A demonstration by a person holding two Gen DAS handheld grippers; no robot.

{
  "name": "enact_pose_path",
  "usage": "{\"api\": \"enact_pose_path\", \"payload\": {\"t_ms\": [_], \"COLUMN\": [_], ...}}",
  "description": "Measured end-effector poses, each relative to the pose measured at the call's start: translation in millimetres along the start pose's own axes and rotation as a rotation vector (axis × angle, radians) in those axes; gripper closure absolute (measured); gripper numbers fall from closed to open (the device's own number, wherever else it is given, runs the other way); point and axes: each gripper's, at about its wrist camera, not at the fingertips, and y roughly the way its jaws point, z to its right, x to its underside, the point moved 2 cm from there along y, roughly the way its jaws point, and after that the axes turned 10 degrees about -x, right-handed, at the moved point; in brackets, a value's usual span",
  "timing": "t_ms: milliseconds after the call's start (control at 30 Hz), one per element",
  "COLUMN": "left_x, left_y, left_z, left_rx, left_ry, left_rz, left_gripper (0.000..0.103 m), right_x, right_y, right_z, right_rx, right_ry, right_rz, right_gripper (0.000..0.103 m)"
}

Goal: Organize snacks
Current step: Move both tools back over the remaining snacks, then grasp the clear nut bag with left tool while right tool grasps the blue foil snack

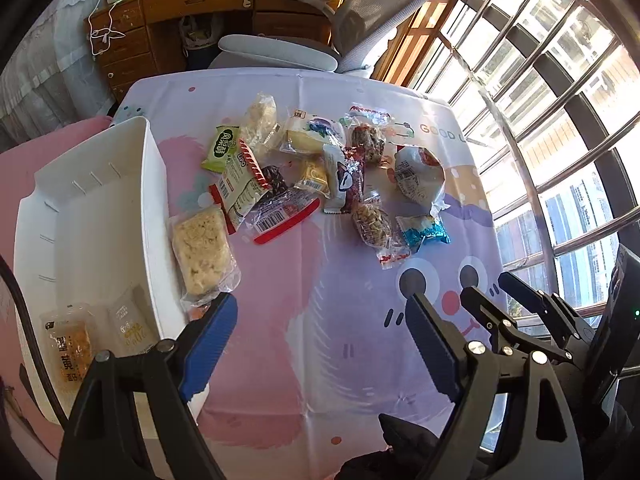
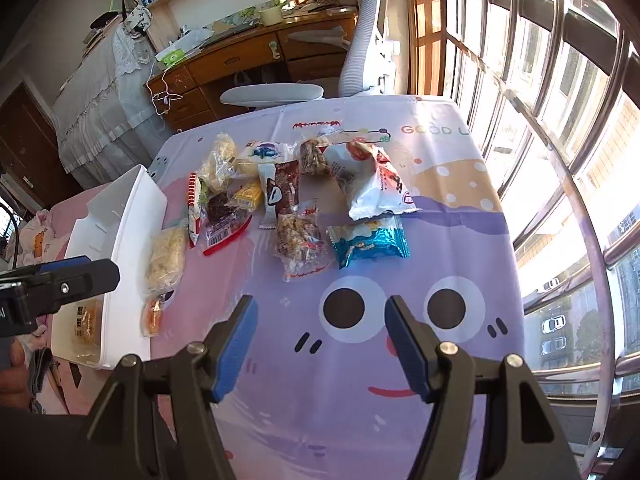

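Note:
Several wrapped snacks lie scattered on the cartoon tablecloth (image 1: 320,320). A white bin (image 1: 92,216) stands at the left with two snack packets (image 1: 68,348) inside. A pale rice-crisp packet (image 1: 200,248) lies against the bin's right wall, just ahead of my left gripper (image 1: 320,340), which is open and empty. My right gripper (image 2: 320,344) is open and empty above the cloth, short of a blue packet (image 2: 372,242) and a nut bar (image 2: 300,244). The bin also shows in the right wrist view (image 2: 128,216).
A grey office chair (image 1: 360,20) and a wooden desk (image 1: 200,8) stand beyond the table's far edge. A barred window (image 2: 560,120) runs along the right side. The right gripper's body (image 1: 560,320) shows at the lower right of the left wrist view.

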Motion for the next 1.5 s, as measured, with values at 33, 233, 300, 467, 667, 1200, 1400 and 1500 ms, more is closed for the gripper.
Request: {"api": "enact_pose_path", "payload": {"t_ms": [33,233,300,467,667,1200,1400,1500], "left_x": [-3.1,-24.3,-31.9,-50.4,-63.1,-80.4,-84.8,-87.9], "left_y": [4.2,30.9,41.7,76.0,115.6,178.7,189.9,192.8], "left_z": [5.4,31.5,41.2,59.3,66.4,79.4,86.3,91.4], "left_rx": [-0.008,-0.009,-0.011,-0.038,-0.065,-0.07,-0.059,-0.069], "left_ry": [-0.006,-0.041,-0.04,-0.037,-0.077,-0.109,-0.126,-0.122], "left_rz": [-0.008,-0.064,-0.078,-0.143,-0.234,-0.348,-0.368,-0.369], "left_gripper": [0.018,0.018,0.018,0.018,0.018,0.033,0.043,0.045], "right_x": [-1.8,-10.6,-12.4,-17.5,-22.5,-22.0,-19.8,-18.1], "right_y": [2.6,22.9,31.8,54.3,81.8,116.0,118.8,118.8], "right_z": [4.1,26.6,33.3,47.4,58.3,61.0,55.5,54.1], "right_rx": [0.003,0.0,-0.006,-0.02,-0.033,-0.023,-0.006,-0.001], "right_ry": [-0.012,-0.055,-0.056,-0.071,-0.098,-0.107,-0.143,-0.157], "right_rz": [0.003,0.016,0.017,0.034,0.027,0.011,0.014,0.015], "right_gripper": [0.037,0.036,0.035,0.034,0.033,0.03,0.03,0.03]}}
